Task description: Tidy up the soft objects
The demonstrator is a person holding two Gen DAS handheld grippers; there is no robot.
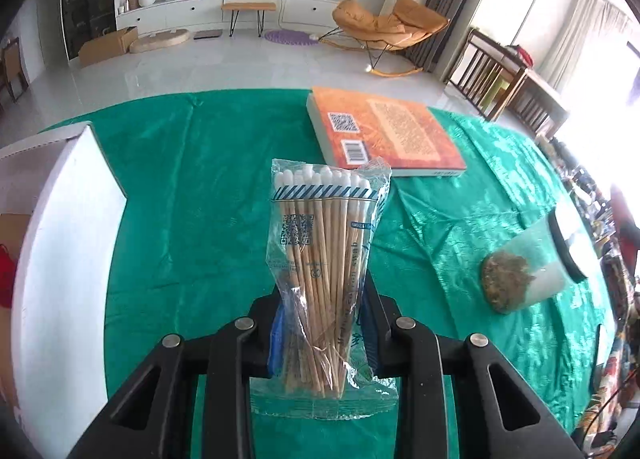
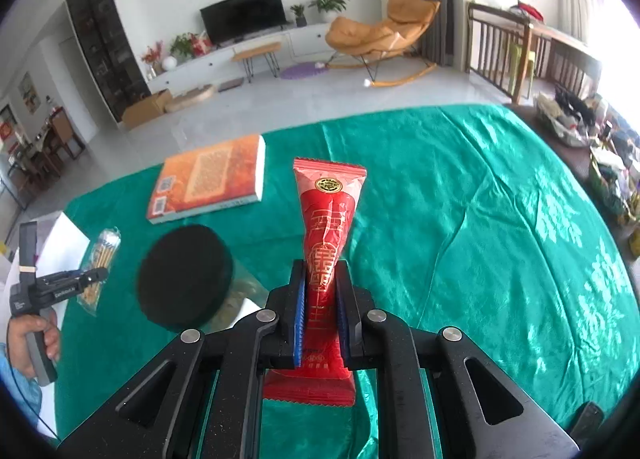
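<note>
Both pictures were bright with daylight. The light came from the window (image 1: 624, 59) on the right, which was washed out to plain white. The green cloth (image 2: 460, 219) near the window shone with pale, patchy glare. Away from the window the cloth looked darker and flat. The jar (image 1: 524, 271) cast a soft shadow on the cloth. The round lens bent straight lines near the edges, and the corners were black. The middle was sharp; the edges were a bit smeared.
</note>
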